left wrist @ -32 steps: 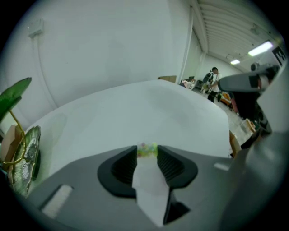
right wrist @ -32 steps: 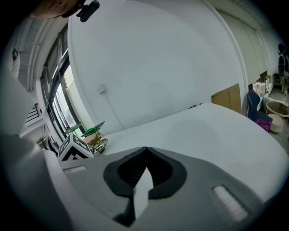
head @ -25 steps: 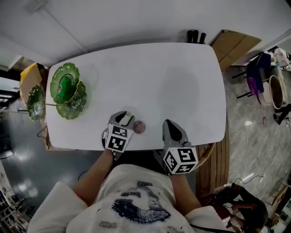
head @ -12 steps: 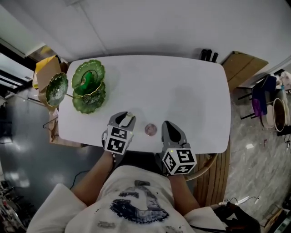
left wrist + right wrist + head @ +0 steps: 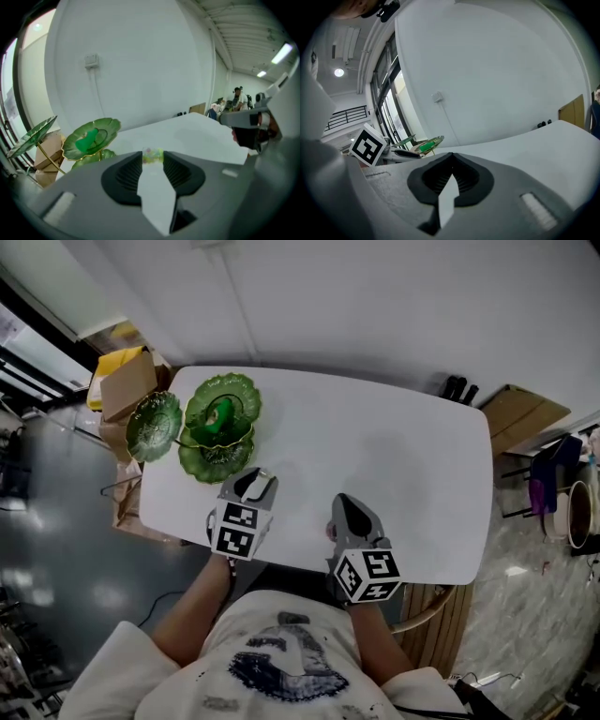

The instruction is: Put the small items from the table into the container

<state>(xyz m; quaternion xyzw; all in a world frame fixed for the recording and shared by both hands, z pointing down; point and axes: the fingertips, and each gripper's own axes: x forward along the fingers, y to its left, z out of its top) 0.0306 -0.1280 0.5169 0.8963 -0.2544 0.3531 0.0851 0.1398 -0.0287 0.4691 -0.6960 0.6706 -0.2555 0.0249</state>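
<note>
Above the near left part of the desk (image 5: 375, 446) I am holding my left fingers (image 5: 127, 172) partly apart, and they are pinching a small item (image 5: 152, 155) right at their tips: a pale, speckled, see-through bit, too small for me to name. It is sitting clear of the desk, with the green tiered dish (image 5: 246, 395) just beyond it on the far left; I am taking that leaf-shaped dish for the container. To do this step well, I am judging that the tips should come over the middle of one of the leaf bowls and drop low before I let go, since the bowls are looking shallow and a light bit could bounce or roll off an edge. I am also minding the green piece lying in the top bowl, and the thin stem joining the tiers, so that I am not knocking the stand. I am keeping the squeeze gentle, as the grip is only at the very ends of the pads. My right fingers (image 5: 436, 180) are clenched together with nothing between them, hovering over the near edge of the desk, well to the right of the dish.
</note>
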